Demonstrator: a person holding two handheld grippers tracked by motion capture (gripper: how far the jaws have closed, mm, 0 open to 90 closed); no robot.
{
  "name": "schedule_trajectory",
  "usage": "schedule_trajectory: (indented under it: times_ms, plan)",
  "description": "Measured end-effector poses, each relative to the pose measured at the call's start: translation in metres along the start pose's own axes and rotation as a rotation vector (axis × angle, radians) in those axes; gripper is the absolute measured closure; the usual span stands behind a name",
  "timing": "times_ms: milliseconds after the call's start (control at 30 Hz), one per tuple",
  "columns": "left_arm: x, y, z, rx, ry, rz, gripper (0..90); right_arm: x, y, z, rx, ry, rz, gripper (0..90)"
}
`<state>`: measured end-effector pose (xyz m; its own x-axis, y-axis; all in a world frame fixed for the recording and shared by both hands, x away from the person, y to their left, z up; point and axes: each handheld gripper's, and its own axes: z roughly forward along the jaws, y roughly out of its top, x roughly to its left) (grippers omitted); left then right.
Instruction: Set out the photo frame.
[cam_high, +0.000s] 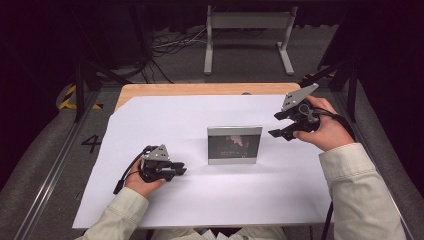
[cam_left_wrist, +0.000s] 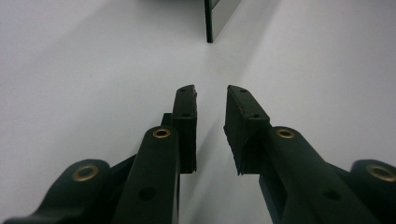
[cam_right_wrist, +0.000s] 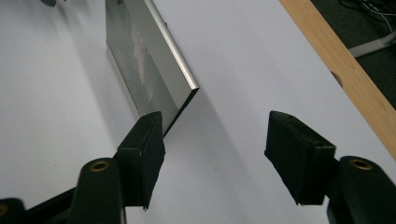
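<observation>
High view first: the left gripper (cam_high: 177, 170) rests low on the white sheet (cam_high: 165, 120), its jaws a narrow gap apart, holding nothing. Mid-table stands the picture frame (cam_high: 234, 145), upright, silver-edged, dark glossy face. The right gripper (cam_high: 276, 124) hovers beside its right edge, jaws wide apart. Looks like an approach; next it must close in on that edge squarely.

Both sleeves (cam_high: 350, 185) are pale beige fabric. Each black gripper (cam_high: 176, 171) carries a grey three-cornered plate (cam_high: 298, 97), a trailing black cable (cam_high: 125, 175), and brass-ringed holes behind its fingers (cam_right_wrist: 142, 149).
</observation>
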<state>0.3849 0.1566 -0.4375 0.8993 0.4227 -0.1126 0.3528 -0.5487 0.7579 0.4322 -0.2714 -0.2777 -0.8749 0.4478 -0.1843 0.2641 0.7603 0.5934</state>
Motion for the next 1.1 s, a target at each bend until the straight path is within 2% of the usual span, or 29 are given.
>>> schedule_trajectory:
  times_ms: [133, 467, 1100]
  plan:
    - [0.0, 0.0, 0.0, 0.006, 0.005, 0.001, 74.1, 0.001, -0.01, 0.002, -0.035, -0.001, 0.045, 35.7]
    - [0.001, -0.001, 0.001, 0.009, 0.01, -0.002, 74.0, 0.0, -0.034, 0.008, -0.049, -0.007, 0.093, 34.3]
    - [0.002, -0.001, -0.001, 0.004, 0.022, -0.005, 73.4, 0.0, -0.073, 0.021, -0.021, -0.003, 0.17, 33.1]
